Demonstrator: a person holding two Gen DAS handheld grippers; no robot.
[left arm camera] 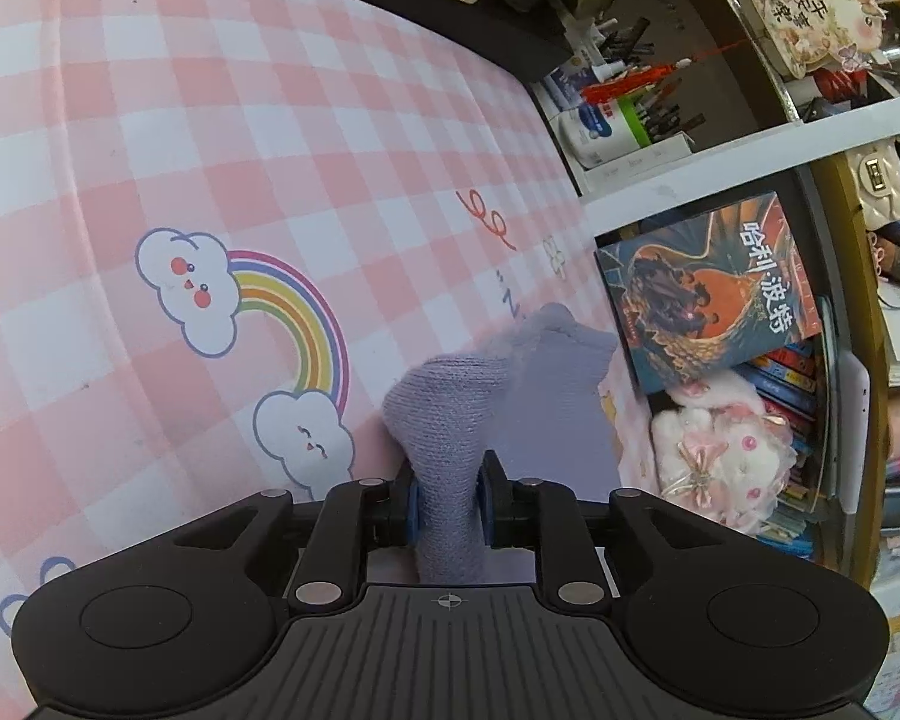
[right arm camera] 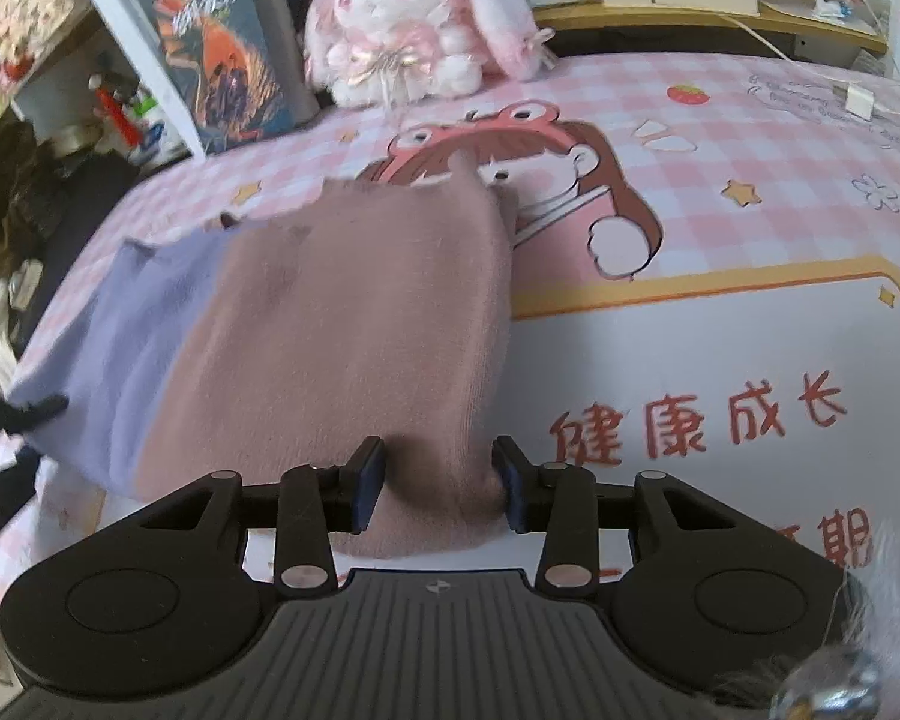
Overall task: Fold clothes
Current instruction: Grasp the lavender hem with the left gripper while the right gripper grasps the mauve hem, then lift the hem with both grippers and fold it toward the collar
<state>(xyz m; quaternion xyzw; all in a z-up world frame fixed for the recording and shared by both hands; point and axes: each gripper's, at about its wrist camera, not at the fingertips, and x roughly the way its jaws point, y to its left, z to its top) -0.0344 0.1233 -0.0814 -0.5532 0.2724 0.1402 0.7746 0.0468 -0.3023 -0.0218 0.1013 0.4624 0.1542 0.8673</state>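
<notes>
Worktop [right arm camera: 750, 330]: covered w/ pink-and-white check mat, cartoon prints; rainbow w/ two clouds [left arm camera: 252, 324] in left wrist view, girl in frog hat [right arm camera: 510, 162] and red Chinese lettering in right wrist view.

Garment [right arm camera: 342, 324]: soft knit, two colours, dusty pink panel w/ lavender panel at its left. Lies across the mat's left-centre in right wrist view, near hem reaching into the right gripper. In left wrist view only the lavender part shows [left arm camera: 450, 414], bunched and lifted off the mat, rest trailing toward the far right edge.

Shelving [left arm camera: 720, 174]: white, beside the worktop; crammed w/ books, pens, bottles, trinkets.

Book [left arm camera: 714, 294]: dark cover, orange dragon art, Chinese title; leans on shelf, just beyond mat edge.

Plush rabbit [right arm camera: 414, 24]: white and pink, bow at front; sits at far edge of mat, right of the book.

Left gripper [left arm camera: 448, 504]: jaws clenched on a fold of lavender knit, fabric pinched tight betw. blue pads.

Right gripper [right arm camera: 438, 480]: jaws part-closed around pink hem; right pad touches cloth, left pad looks just clear. Firm hold or not: cannot tell.
</notes>
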